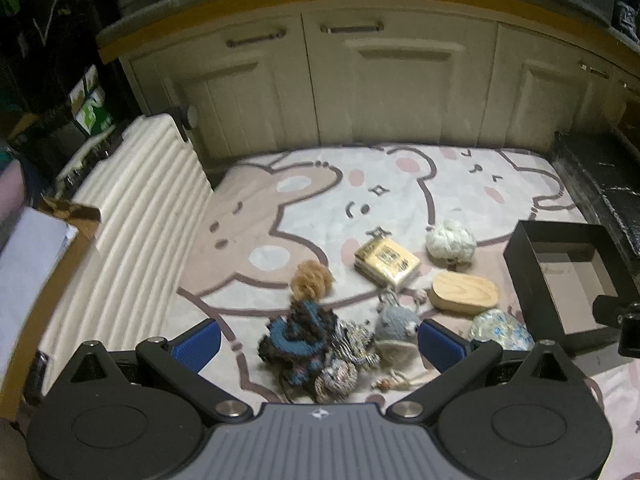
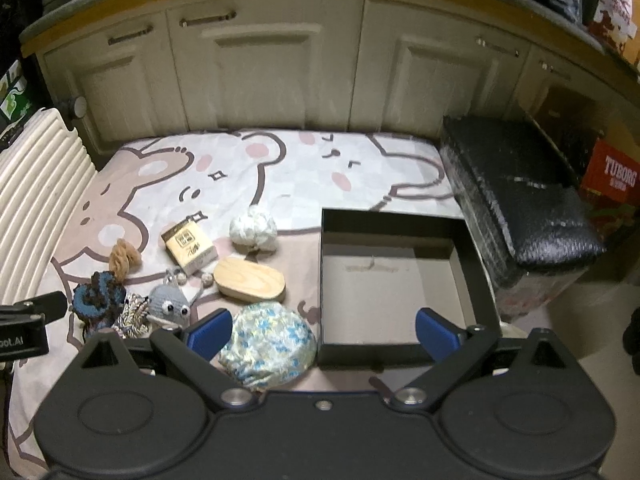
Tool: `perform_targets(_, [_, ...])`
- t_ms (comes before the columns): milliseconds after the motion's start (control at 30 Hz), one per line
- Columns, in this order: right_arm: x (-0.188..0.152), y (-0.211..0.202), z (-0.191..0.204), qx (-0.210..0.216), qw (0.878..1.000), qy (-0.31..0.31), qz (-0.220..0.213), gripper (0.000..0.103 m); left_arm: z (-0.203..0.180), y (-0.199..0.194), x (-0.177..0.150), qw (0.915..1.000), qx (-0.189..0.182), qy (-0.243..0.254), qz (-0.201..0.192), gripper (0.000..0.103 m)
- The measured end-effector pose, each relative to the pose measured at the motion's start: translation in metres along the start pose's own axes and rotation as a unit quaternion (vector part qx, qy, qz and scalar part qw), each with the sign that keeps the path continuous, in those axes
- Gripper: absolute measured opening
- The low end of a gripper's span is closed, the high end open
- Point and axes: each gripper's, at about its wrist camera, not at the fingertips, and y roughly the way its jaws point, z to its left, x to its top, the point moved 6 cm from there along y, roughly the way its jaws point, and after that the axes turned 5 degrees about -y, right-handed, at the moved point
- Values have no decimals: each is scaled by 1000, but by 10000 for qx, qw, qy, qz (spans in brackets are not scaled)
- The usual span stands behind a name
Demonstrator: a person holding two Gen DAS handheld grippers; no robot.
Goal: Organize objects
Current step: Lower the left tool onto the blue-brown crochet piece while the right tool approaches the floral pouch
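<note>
Small objects lie on a cartoon-bear rug [image 1: 304,200]: a blue-and-brown knitted toy [image 1: 298,330] [image 2: 98,294], a grey knitted mouse [image 1: 394,326] [image 2: 170,304], a yellow packet [image 1: 386,260] [image 2: 188,246], a wooden oval box [image 1: 464,292] [image 2: 250,280], a pale yarn ball [image 1: 450,240] [image 2: 254,228] and a blue-flowered pouch [image 1: 500,328] [image 2: 268,344]. An empty black box [image 2: 400,276] [image 1: 560,276] stands to their right. My left gripper [image 1: 320,340] hangs open above the knitted toy and mouse. My right gripper [image 2: 324,334] is open over the pouch and the box's near wall.
Cream cabinet doors [image 2: 260,64] close off the back of the rug. A ribbed white panel [image 1: 132,216] borders it on the left. A black padded block [image 2: 520,192] and a red Tuborg carton [image 2: 612,176] sit to the right. A tan pompom [image 1: 312,276] tops the toy.
</note>
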Motion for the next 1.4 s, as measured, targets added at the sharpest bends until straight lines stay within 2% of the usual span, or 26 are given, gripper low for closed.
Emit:
perform_targets(100, [9,-2,0,-43,10000,55,-49,99,3,-3,12,9999,-37,1,-101,103])
perform_targets(167, [15,-4,-2,-237,9990,382,-42,99,7,-5,23,9998,-49,-29,-183,103])
perform_targets(267, [29,-4,-1,-322,9982,492,-73,99,11,-7,40,9994,6,-52,-342,103])
perform_targets(500, [54,9,6,-233,9962,830,-86,99,18,0,74,9986,-50,-222,-467,103])
perform_targets(533, [54,12,0,-701,9849,1585,-42,99,18,4,78,9986,-98,-236,-461,103])
perform_targets(667, [51,30,-2,-632,9796,1906,121,99,19,28,78,9994,-135,-136,-290,103])
perform_targets(767, [41,47,-2,-558,9735,2192,334,99,18,52,68,9995,-201,206,-126,103])
perform_targets(933, [15,72,-5,-342,9479,3099,650,99,24,85,45,9972,-356,625,184,103])
perform_targets(1033, [1,83,-5,-349,9312,3540,792,99,29,99,34,9954,-468,761,357,103])
perform_targets(1133, [-9,92,-3,-394,9230,3714,926,100,34,111,24,9936,-508,884,486,103])
perform_targets(1400, [-34,115,-1,-385,8707,4767,1148,100,38,137,5,9843,-769,1385,781,103])
